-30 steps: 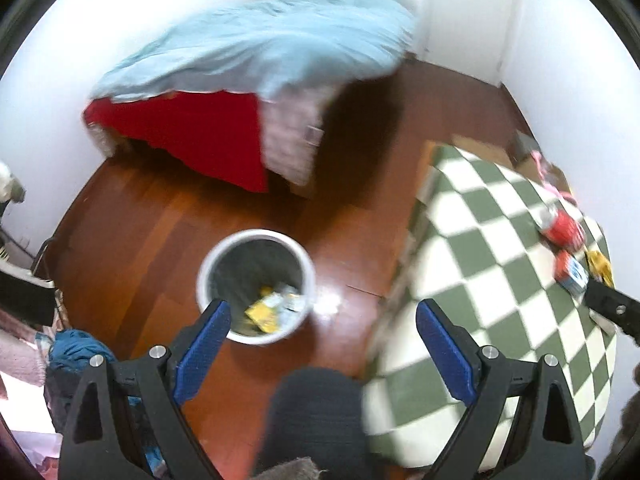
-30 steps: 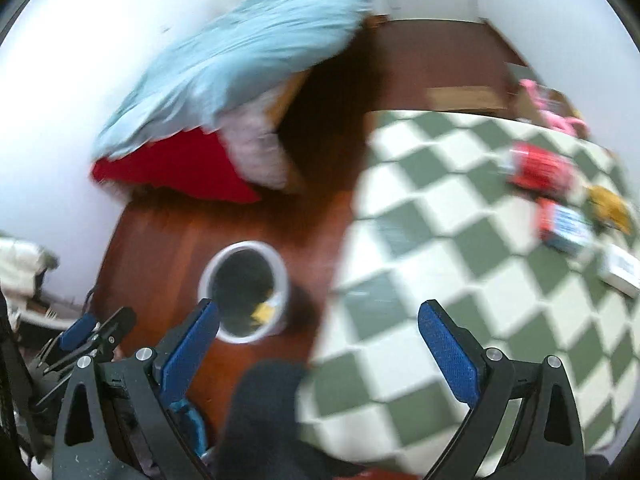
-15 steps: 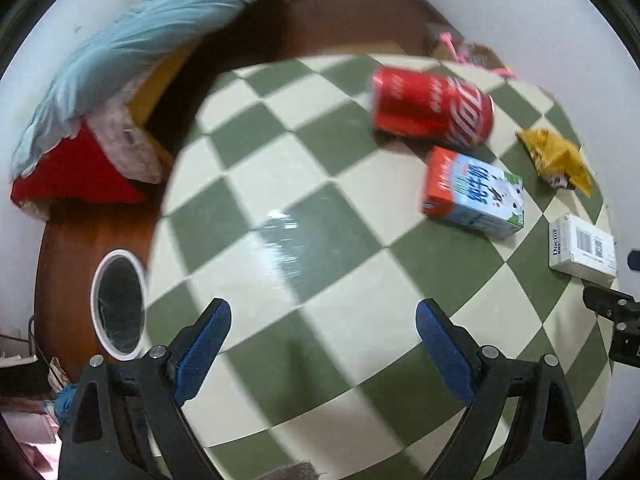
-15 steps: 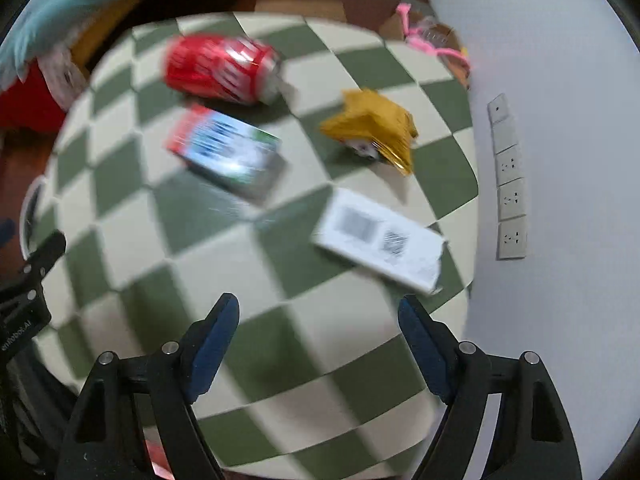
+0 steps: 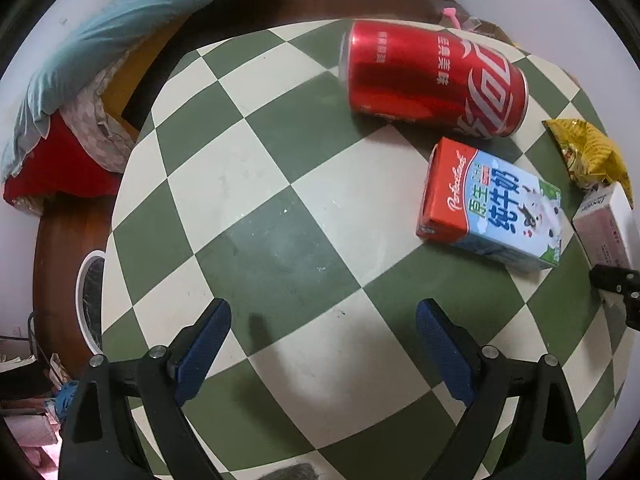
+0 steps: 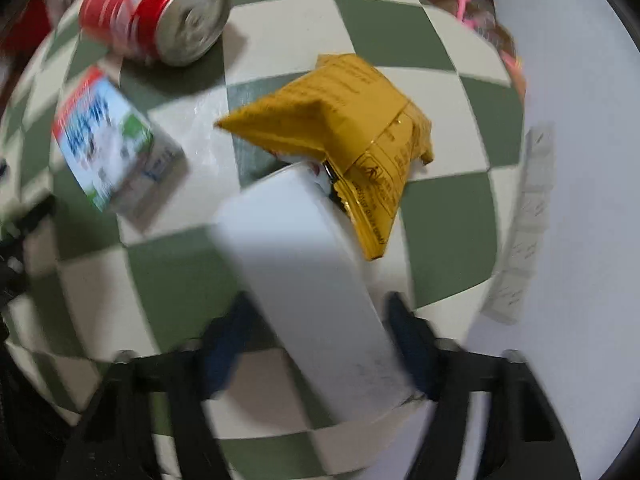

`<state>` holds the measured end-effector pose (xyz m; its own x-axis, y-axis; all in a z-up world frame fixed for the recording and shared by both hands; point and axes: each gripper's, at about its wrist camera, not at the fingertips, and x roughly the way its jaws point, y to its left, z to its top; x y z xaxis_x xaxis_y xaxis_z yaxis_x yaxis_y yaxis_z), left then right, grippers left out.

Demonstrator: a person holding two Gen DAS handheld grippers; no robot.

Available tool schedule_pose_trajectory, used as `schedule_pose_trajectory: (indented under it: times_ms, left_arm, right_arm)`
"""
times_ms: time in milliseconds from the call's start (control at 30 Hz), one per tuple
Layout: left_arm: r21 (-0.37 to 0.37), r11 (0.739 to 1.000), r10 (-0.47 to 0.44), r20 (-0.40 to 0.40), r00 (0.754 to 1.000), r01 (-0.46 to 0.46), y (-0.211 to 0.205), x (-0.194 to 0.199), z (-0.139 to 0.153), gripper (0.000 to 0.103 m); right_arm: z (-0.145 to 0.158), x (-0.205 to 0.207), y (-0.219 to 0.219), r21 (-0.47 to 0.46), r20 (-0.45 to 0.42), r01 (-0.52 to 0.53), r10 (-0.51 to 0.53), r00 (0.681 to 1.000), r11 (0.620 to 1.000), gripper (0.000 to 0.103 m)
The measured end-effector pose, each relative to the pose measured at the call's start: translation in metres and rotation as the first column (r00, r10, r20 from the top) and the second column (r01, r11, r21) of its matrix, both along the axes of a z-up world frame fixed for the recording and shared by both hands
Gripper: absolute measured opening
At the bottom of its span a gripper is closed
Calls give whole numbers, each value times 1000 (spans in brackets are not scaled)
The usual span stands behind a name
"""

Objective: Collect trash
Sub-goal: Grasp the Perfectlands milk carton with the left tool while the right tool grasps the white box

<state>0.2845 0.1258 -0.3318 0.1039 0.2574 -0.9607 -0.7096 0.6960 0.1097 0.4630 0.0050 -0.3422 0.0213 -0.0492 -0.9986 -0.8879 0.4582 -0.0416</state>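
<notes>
Closing on the white box (image 6: 304, 280), near the tabletop's (image 6: 448, 216) right edge, the right tongs (image 6: 320, 340) straddle it unclamped and should square up first; left tongs (image 5: 322, 340) gape idle.

A home bedroom — bed (image 5: 72, 92) with blue duvet (image 5: 132, 12) far left of the claw, checkered table (image 5: 256, 184) ahead, wooden floor (image 5: 60, 240) beyond.
</notes>
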Motion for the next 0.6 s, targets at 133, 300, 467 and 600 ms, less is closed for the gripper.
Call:
schedule_pose_trajectory:
  times_ms: [133, 300, 467, 600]
  left_arm:
    - [-64, 997, -28, 56, 998, 32, 3, 5, 15, 94]
    - [-230, 973, 9, 115, 993, 18, 9, 25, 32, 94]
    - [-375, 923, 116, 46, 992, -90, 15, 65, 18, 94]
    - [-406, 892, 208, -17, 978, -197, 28, 86, 1, 94]
  right_arm:
    - [14, 12, -26, 51, -67, 221, -218, 974, 974, 44]
    - [30, 36, -78, 118, -129, 511, -497, 858, 852, 44]
    - [47, 54, -107, 172, -44, 646, -649, 759, 744, 44]
    - [50, 61, -108, 198, -4, 707, -721, 693, 679, 44]
